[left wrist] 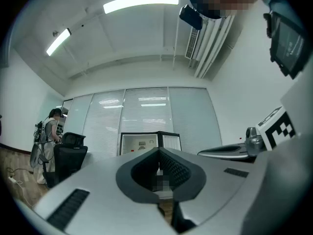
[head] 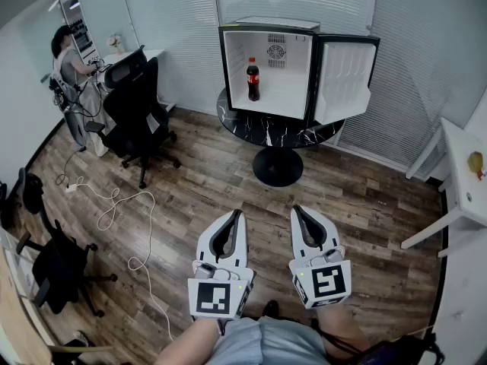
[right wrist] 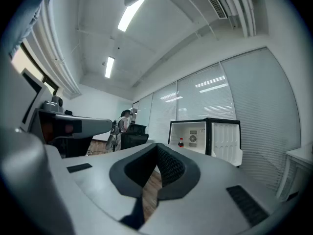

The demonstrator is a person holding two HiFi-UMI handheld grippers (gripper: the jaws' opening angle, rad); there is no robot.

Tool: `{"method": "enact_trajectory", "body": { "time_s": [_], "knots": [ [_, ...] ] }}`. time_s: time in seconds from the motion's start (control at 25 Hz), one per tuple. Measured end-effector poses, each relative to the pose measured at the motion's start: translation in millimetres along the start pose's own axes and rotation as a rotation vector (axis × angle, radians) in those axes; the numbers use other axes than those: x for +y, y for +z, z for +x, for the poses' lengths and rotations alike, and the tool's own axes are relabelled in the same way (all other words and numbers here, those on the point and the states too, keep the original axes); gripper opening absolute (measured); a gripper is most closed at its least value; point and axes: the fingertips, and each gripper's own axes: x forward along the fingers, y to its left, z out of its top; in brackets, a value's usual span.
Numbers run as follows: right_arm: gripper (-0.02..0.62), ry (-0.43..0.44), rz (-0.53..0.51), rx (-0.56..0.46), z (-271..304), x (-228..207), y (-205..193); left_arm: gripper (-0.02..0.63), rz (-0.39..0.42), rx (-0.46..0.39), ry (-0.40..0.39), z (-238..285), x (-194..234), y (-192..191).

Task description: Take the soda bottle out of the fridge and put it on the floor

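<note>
A soda bottle with dark contents and a red cap stands upright inside a small open fridge on a round black table; its door is swung out to the right. The bottle shows tiny in the right gripper view. The fridge is far ahead in the left gripper view. Both grippers hang close to the person's body, far from the fridge. My left gripper is shut with nothing in it. My right gripper is shut and empty too.
A black office chair stands left of the table, and a person sits at a desk beyond it. A white cable snakes over the wood floor. Another black chair is at the near left, a white table at the right.
</note>
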Motion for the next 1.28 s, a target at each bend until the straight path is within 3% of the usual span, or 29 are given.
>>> {"method": "enact_trajectory", "body": {
  "time_s": [0.48, 0.68, 0.96, 1.28],
  "knots": [
    [0.012, 0.058, 0.017, -0.036, 5.8, 7.3, 4.4, 0.015, 0.003, 0.015, 0.068, -3.4, 13.6, -1.3],
    [0.014, 0.03, 0.027, -0.027, 23.7, -1.0, 0.2, 0.017, 0.003, 0.04, 0.084, 4.8, 29.9, -11.5],
    [0.014, -0.007, 0.04, 0.025, 88.5, -10.8, -21.6, 0.017, -0.058, 0.062, 0.103, 45.6, 82.2, -37.7],
    [0.014, -0.041, 0.009, 0.069, 200.7, -24.7, -27.8, 0.017, -0.066, 0.058, 0.077, 138.5, 166.6, -59.1]
  ]
}}
